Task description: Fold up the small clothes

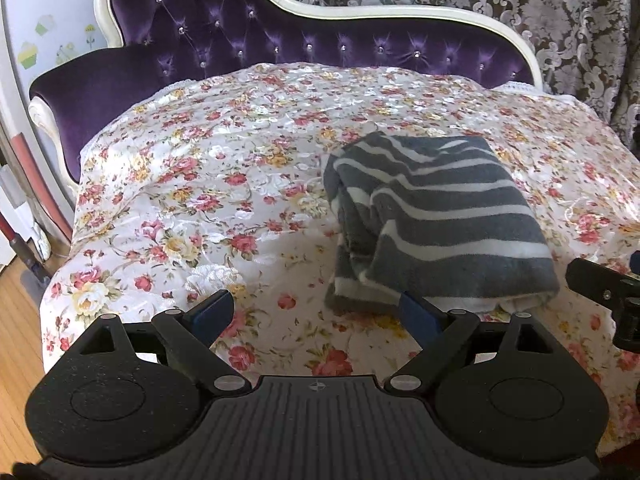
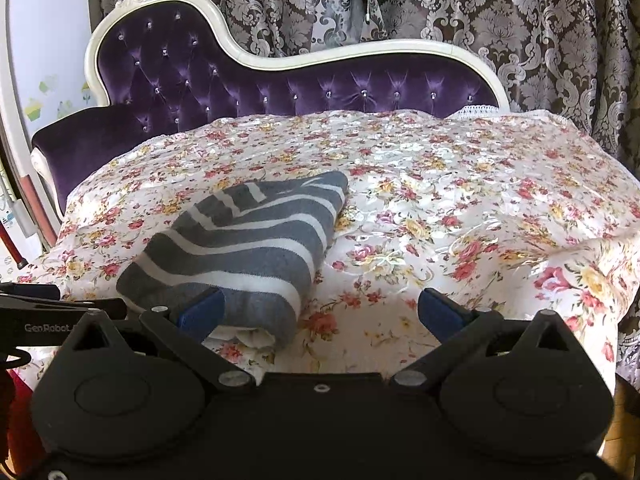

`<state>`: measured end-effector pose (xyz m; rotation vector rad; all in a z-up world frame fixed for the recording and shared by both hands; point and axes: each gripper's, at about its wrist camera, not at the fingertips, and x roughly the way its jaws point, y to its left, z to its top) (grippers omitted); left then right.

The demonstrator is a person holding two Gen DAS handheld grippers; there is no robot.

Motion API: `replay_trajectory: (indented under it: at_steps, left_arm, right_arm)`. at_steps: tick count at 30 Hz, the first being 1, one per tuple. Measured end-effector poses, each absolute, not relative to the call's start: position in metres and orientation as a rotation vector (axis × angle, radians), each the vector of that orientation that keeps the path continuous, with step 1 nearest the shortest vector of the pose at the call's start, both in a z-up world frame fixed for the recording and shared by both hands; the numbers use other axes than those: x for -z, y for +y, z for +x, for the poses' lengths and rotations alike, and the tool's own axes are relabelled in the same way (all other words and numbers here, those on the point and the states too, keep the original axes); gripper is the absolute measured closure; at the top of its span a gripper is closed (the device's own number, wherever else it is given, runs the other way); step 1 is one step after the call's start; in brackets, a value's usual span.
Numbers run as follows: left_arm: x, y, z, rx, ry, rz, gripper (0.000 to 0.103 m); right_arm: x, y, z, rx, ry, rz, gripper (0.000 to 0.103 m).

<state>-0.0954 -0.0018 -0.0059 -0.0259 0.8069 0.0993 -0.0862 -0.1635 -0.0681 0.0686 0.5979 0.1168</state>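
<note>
A grey garment with white stripes lies folded in a compact stack on the floral cover. In the right wrist view the garment lies to the left on the cover. My left gripper is open and empty, just in front of the garment's near left corner. My right gripper is open and empty, with its left blue pad at the garment's near edge. The right gripper also shows at the right edge of the left wrist view.
The cover drapes over a purple tufted chaise with a white frame. Patterned curtains hang behind. Wooden floor and leaning poles are at the left. The cover drops off at the near and right edges.
</note>
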Motion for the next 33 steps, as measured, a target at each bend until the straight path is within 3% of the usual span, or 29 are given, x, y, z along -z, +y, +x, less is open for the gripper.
replay_trajectory:
  at_steps: [33]
  left_arm:
    - [0.011,0.0,-0.093,-0.094,0.846,-0.053,0.013]
  right_arm:
    - [0.077,-0.158,-0.076,-0.16,0.665,0.094,0.001]
